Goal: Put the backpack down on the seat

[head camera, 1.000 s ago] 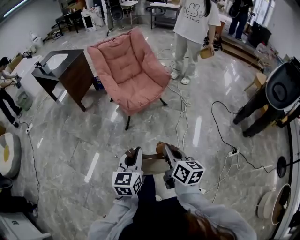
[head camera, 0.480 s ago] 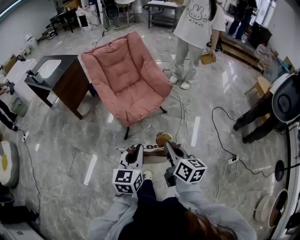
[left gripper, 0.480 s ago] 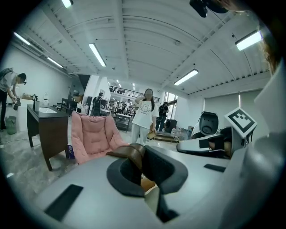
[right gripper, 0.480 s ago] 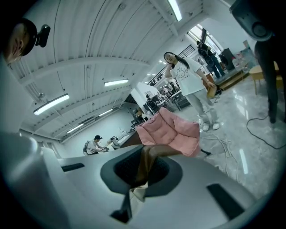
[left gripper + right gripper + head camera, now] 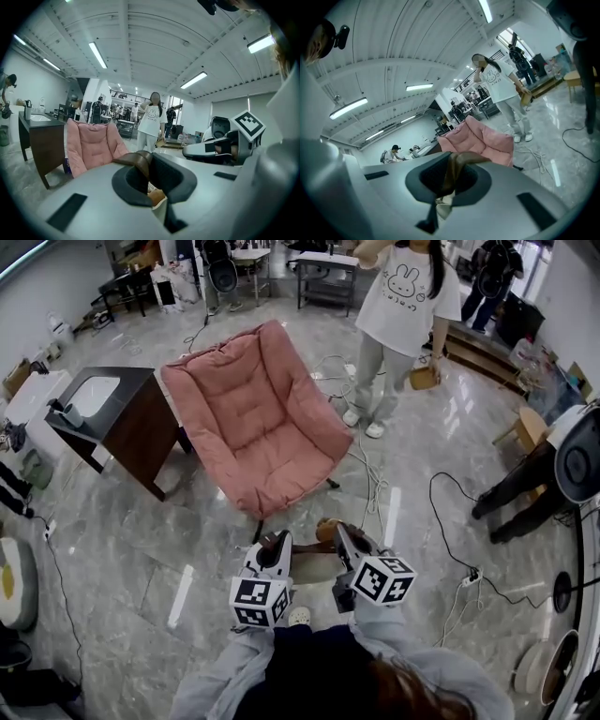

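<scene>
While left gripper and right gripper are clamping shut on backpack straps between their fingers, the seat is lying ahead of them; both should be advancing level, releasing together.

The tan backpack with brown leather straps is held up in the air, not yet on the seat. The pink padded armchair stands near, its front toward the backpack.
</scene>
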`<action>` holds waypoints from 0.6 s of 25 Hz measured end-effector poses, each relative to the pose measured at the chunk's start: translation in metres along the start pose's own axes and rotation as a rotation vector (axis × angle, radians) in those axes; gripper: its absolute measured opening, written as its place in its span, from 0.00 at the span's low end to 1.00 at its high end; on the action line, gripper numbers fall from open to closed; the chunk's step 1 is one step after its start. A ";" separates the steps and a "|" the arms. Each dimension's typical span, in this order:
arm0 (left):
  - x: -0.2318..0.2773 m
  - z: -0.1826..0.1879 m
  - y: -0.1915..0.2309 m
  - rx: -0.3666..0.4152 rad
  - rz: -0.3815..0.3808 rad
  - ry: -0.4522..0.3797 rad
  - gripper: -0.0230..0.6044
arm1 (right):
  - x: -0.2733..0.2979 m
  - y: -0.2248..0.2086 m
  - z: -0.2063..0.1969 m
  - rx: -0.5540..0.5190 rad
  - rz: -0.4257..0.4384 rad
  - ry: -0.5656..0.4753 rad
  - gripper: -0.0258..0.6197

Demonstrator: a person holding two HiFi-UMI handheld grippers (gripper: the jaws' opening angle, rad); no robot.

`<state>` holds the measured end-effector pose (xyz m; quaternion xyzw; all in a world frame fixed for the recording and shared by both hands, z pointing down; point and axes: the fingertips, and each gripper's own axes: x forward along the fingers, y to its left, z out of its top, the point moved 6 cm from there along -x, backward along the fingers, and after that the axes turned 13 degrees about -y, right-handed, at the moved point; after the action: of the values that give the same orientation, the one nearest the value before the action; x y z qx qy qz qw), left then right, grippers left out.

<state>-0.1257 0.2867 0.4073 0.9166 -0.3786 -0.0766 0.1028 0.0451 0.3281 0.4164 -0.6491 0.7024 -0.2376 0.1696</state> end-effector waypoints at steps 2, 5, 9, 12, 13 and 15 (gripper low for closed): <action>0.009 0.002 0.007 0.005 -0.004 -0.004 0.06 | 0.010 0.000 0.002 0.000 0.005 -0.008 0.06; 0.019 0.003 0.015 0.002 -0.002 -0.006 0.06 | 0.020 -0.002 0.002 0.018 -0.001 -0.004 0.06; 0.029 0.004 0.022 -0.004 0.002 -0.002 0.06 | 0.032 -0.006 0.004 0.020 -0.002 0.007 0.06; 0.037 0.000 0.031 -0.014 0.024 0.006 0.06 | 0.047 -0.010 0.003 0.020 0.010 0.017 0.06; 0.041 -0.002 0.035 -0.017 0.032 0.006 0.06 | 0.055 -0.013 0.003 0.023 0.015 0.020 0.06; 0.054 -0.005 0.045 -0.023 0.048 0.006 0.06 | 0.072 -0.019 0.003 0.031 0.025 0.034 0.06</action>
<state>-0.1174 0.2183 0.4193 0.9063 -0.3993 -0.0755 0.1162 0.0550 0.2559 0.4295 -0.6336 0.7094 -0.2573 0.1705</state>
